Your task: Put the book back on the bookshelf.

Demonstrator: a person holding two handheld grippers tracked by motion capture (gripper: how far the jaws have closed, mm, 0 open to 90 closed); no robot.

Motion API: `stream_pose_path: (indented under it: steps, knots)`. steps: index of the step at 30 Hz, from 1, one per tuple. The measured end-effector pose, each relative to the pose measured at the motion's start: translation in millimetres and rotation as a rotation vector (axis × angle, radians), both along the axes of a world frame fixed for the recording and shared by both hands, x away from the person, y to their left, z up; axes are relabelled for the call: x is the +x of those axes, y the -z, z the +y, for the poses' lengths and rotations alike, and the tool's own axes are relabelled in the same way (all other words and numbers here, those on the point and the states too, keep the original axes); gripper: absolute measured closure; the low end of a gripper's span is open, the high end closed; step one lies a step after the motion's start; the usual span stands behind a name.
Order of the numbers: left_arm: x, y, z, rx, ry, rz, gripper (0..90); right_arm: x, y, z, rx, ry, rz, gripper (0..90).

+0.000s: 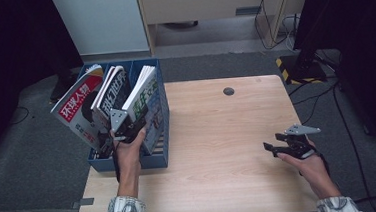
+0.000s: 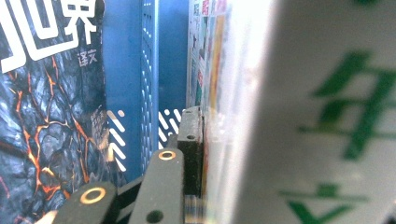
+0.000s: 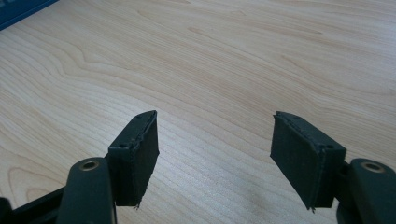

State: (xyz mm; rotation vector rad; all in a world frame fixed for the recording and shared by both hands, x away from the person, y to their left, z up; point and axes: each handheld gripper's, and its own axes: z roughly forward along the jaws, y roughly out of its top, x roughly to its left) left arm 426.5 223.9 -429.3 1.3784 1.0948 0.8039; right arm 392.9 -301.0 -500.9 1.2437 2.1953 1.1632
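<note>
Left gripper (image 1: 127,126), jaws closed on the green-lettered magazine (image 1: 143,101), which stands in the rightmost compartment of the blue file box (image 1: 155,161) at the table's (image 1: 218,134) left edge. The left gripper view resolves one black jaw flat against the page edges. Right gripper (image 3: 215,149), jaws spread wide, empty, over bare wood.

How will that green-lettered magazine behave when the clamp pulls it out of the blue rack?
The magazine looks thin and soft-covered, so it will probably sag. Its glossy cover may slip between the left gripper pads. Held by one edge, it could fan open.
</note>
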Motion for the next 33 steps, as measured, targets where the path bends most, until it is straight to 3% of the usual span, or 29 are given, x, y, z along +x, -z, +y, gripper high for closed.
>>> stream_pose_path:
  steps: [10, 19, 33]
  knots:
    - [1.3, -3.6, -0.8, -0.002, 0.005, 0.017, 70.9, -0.2, 0.6, 1.1, 0.000, 0.000, 0.009, 32.1]
    - [1.9, -4.9, -2.2, 0.011, 0.000, 0.007, 72.1, 0.0, 1.1, 1.5, -0.004, -0.007, 0.010, 32.1]
    - [4.5, -3.0, 2.7, -0.045, -0.022, -0.001, 73.5, 0.5, 1.9, 1.2, -0.003, -0.008, 0.013, 32.4]
